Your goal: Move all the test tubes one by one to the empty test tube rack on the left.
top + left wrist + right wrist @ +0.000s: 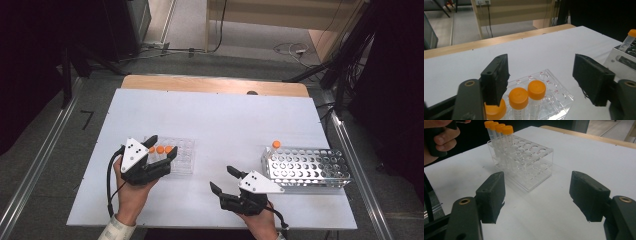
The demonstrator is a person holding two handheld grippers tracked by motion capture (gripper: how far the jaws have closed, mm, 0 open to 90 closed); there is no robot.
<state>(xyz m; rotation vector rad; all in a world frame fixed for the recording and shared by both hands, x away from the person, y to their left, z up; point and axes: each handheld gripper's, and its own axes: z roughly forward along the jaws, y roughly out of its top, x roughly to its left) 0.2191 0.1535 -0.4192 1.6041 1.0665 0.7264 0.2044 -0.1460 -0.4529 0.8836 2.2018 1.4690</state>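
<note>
A clear plastic rack (182,159) stands at the table's left-centre with a row of orange-capped tubes (160,149) upright in its near-left holes. My left gripper (163,145) hovers just over those tubes, jaws open and empty; in the left gripper view the tubes (518,96) sit low between the jaws of the left gripper (544,82). My right gripper (222,178) is open and empty near the front edge, pointing left toward the clear rack (529,167) and its orange-capped tubes (499,128). A metal rack (305,167) at the right holds one orange-capped tube (275,145).
The white board (225,120) lies on a wooden tabletop (210,84). The hand on the left gripper (439,137) is at the top left of the right gripper view. The metal rack (624,60) is at the right edge of the left gripper view.
</note>
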